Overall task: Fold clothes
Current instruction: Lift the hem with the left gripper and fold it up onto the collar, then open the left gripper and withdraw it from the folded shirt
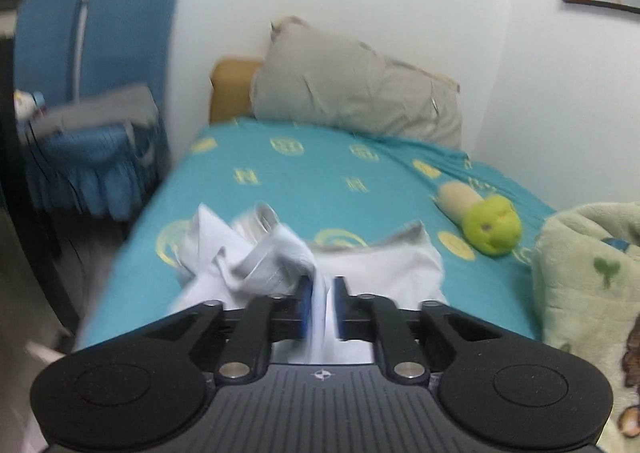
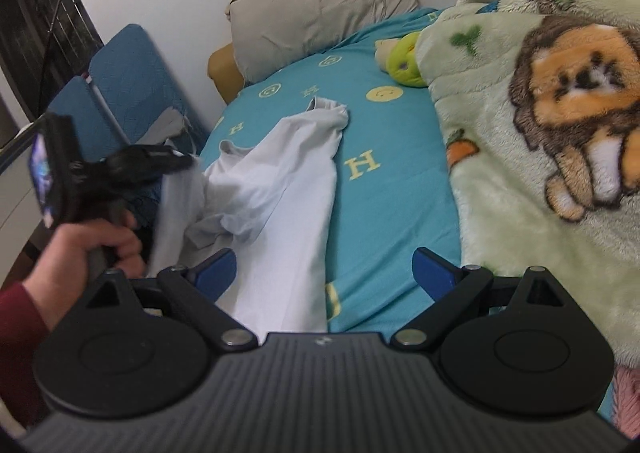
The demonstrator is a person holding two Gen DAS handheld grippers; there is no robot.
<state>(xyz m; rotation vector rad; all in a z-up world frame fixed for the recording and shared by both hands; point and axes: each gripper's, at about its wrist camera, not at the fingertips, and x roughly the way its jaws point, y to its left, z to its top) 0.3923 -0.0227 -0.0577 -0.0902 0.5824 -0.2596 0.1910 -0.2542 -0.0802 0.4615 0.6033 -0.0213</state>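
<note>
- My left gripper [image 1: 322,307]: jaws nearly together, pinching a fold of the white shirt [image 2: 276,189]. Cloth runs straight up between the blue pads [image 1: 305,305].
- My right gripper [image 2: 324,273]: jaws spread wide, nothing in them, hovering over the shirt's near hem and the teal sheet [image 2: 384,181].
- The shirt lies lengthwise on the bed, one sleeve reaching toward the pillow [image 2: 320,9]; the left side is lifted and bunched where I hold it.
- Step in hand, as I judge it: bring the left edge over toward the middle.
- To do it well: keep the pinch firm, lift just enough to clear the bunching, carry across evenly. Right gripper should pin or take the near hem so the body does not drag.
- Risk: green plush toy [image 2: 404,61] and lion blanket [image 2: 520,133] sit near; keep the fold short of them.
</note>
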